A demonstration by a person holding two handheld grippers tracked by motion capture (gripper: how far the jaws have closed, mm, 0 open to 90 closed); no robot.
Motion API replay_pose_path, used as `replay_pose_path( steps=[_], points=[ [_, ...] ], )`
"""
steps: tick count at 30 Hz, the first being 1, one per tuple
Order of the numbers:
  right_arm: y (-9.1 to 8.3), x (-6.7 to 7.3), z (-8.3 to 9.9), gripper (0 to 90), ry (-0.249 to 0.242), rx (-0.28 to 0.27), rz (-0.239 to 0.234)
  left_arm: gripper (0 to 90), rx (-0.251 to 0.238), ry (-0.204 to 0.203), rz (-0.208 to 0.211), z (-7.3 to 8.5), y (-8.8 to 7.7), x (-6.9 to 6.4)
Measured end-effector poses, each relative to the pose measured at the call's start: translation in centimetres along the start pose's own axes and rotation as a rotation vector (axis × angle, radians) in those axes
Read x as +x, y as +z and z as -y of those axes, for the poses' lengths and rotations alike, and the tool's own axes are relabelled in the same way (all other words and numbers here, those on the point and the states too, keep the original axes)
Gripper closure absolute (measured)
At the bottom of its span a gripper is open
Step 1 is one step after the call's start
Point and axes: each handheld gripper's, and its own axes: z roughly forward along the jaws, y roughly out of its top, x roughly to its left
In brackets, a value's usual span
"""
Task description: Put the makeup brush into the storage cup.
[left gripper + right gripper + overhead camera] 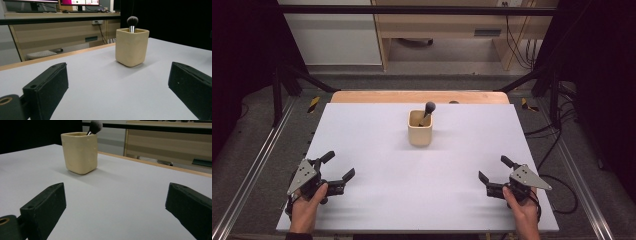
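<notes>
Brush stands head-up in the cup, leaning on its rim, well beyond both grippers. Expect it light, soft-bristled, slippery at the ferrule. Your left gripper and right gripper gape empty; pinch just under the head.
</notes>
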Motion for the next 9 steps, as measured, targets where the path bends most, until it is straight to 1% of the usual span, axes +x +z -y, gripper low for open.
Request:
replay_pose_path(
  steps=[3,5,9],
  points=[
    [0.1,0.3,-0.02,3.6,-0.02,-0.008,-0.006,2.5,-0.018,-0.005,-0.002,-0.13,-0.25,-0.05],
    [0.05,0.4,-0.03,3.6,-0.023,-0.014,-0.007,2.6,-0.026,-0.009,0.004,-0.18,-0.37,-0.13],
    [0.01,0.44,0.16,3.6,-0.025,-0.021,-0.007,2.5,-0.022,-0.012,0.014,-0.1,-0.31,-0.49]
  ],
)
